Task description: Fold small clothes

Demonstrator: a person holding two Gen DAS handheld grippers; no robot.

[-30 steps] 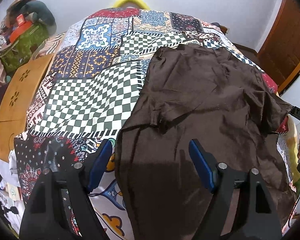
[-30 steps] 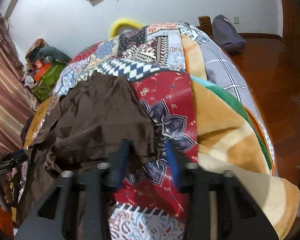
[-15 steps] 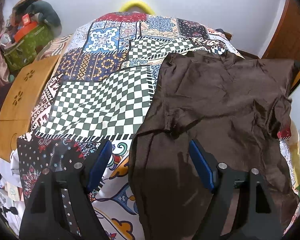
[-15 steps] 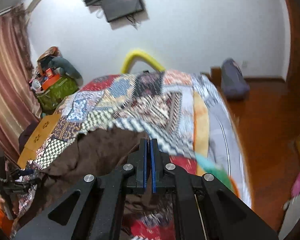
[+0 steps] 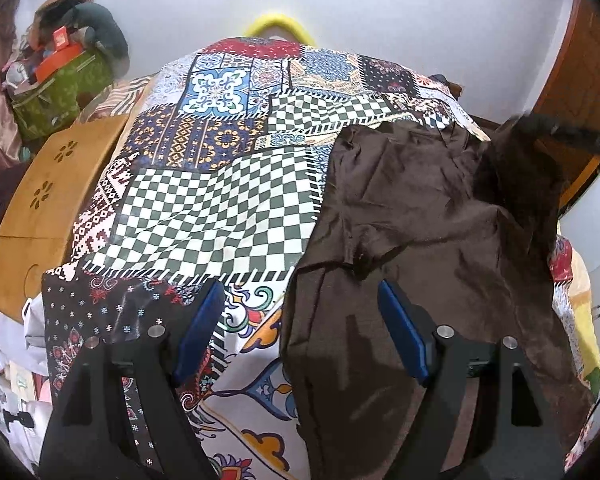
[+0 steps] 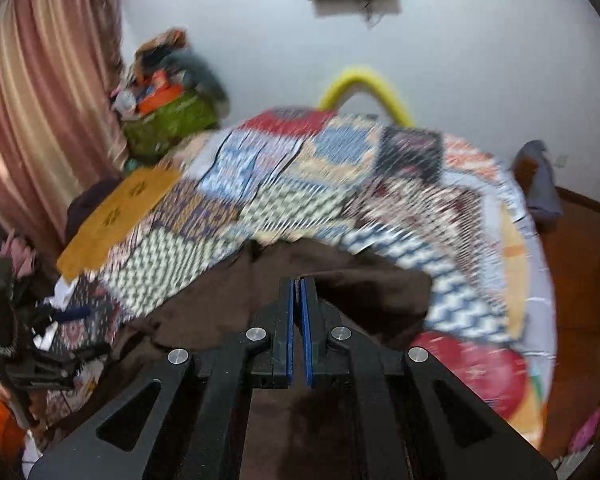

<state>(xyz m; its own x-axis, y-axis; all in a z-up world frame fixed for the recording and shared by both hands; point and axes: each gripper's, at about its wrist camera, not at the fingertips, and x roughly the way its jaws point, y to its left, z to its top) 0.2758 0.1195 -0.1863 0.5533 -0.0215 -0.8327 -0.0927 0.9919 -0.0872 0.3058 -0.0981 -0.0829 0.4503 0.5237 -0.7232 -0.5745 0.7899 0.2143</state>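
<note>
A dark brown garment [image 5: 412,216] lies spread on the right half of a bed with a patchwork cover [image 5: 204,200]. My left gripper [image 5: 300,328] hovers open over the garment's near left edge, nothing between its blue pads. In the right wrist view my right gripper [image 6: 299,300] is shut on a fold of the brown garment [image 6: 340,280], which hangs lifted off the bed. In the left wrist view that raised corner [image 5: 516,160] stands up at the far right, below the blurred right gripper [image 5: 572,136].
A yellow wooden board [image 5: 48,196] leans at the bed's left side. A green bag with clutter [image 5: 56,84] sits at the back left. A yellow curved tube [image 5: 278,26] rises behind the bed. Pink curtains [image 6: 40,92] hang left; wooden floor [image 6: 580,280] lies right.
My right gripper closed on the garment's right edge and lifted it up and leftward over the bed. The left gripper drifted slightly and stayed open.
</note>
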